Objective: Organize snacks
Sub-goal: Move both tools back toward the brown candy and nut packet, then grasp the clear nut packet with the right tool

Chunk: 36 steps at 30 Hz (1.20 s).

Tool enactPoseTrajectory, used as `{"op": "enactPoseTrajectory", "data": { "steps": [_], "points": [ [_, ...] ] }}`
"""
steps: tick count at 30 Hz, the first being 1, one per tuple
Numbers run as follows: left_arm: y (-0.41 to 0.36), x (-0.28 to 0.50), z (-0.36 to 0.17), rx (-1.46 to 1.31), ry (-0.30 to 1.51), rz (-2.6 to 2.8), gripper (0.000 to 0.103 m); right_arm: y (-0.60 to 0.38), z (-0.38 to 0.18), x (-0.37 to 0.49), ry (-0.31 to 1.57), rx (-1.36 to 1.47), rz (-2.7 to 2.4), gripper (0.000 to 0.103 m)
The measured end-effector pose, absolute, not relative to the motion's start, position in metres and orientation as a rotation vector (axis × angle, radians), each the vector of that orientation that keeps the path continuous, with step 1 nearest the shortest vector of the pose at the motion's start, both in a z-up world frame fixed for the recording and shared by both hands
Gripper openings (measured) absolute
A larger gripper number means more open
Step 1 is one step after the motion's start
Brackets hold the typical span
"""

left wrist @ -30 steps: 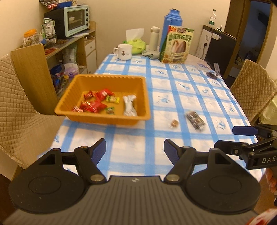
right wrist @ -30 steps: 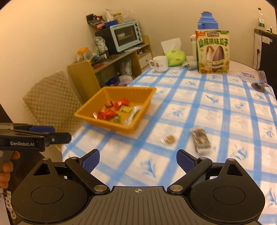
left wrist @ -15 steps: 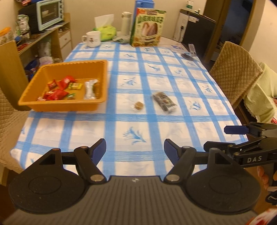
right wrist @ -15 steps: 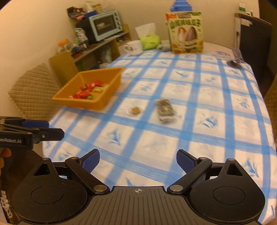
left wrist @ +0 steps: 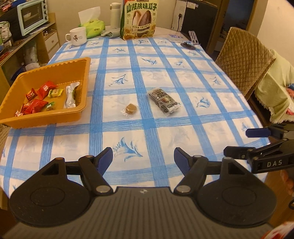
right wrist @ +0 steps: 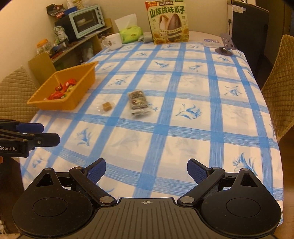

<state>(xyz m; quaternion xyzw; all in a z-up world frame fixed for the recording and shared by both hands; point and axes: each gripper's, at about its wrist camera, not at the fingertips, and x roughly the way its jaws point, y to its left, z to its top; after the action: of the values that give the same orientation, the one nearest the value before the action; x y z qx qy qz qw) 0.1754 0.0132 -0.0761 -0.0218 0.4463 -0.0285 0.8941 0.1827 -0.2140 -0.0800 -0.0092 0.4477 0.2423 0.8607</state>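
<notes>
An orange tray [left wrist: 83, 88] [right wrist: 82, 93] holding several wrapped snacks sits on the left of the blue-checked tablecloth. A small brown candy in clear wrap [left wrist: 130, 108] [right wrist: 107, 106] and a dark snack packet [left wrist: 163, 101] [right wrist: 138, 103] lie loose on the cloth to the tray's right. My left gripper [left wrist: 143, 159] is open and empty over the table's near edge. My right gripper [right wrist: 146, 170] is open and empty over the near edge, further right. Each gripper shows at the side of the other's view.
A tall sunflower-seed bag [left wrist: 140, 19], a white mug [left wrist: 77, 36], a tissue pack [left wrist: 92, 30] and a thermos [left wrist: 115, 15] stand at the far end. A phone stand [right wrist: 225, 46] is at the far right. Quilted chairs [left wrist: 244, 58] flank the table. A shelf with a toaster oven [right wrist: 85, 20] stands left.
Both views have swung to the right and pulled back, so the tray now sits further left and the loose snacks nearer the centre. Both grippers stayed open.
</notes>
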Motion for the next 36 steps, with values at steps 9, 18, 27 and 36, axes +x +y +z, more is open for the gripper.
{"op": "enactPoseTrajectory", "data": {
  "steps": [9, 18, 27, 36],
  "points": [
    [0.016, 0.219, -0.097, -0.005, 0.923, -0.047, 0.069, -0.208, -0.101, 0.22, 0.922, -0.064, 0.474, 0.095],
    [0.02, 0.261, -0.11, -0.002, 0.918, -0.012, 0.067, -0.19, -0.112, 0.258, 0.868, -0.097, 0.505, 0.094],
    [0.024, 0.281, -0.125, 0.005, 0.942, 0.009, 0.064, -0.157, -0.122, 0.295, 0.813, -0.134, 0.581, 0.071],
    [0.03, 0.291, -0.133, 0.025, 0.957, 0.002, 0.064, -0.123, -0.136, 0.316, 0.824, -0.165, 0.64, 0.056]
  ]
}}
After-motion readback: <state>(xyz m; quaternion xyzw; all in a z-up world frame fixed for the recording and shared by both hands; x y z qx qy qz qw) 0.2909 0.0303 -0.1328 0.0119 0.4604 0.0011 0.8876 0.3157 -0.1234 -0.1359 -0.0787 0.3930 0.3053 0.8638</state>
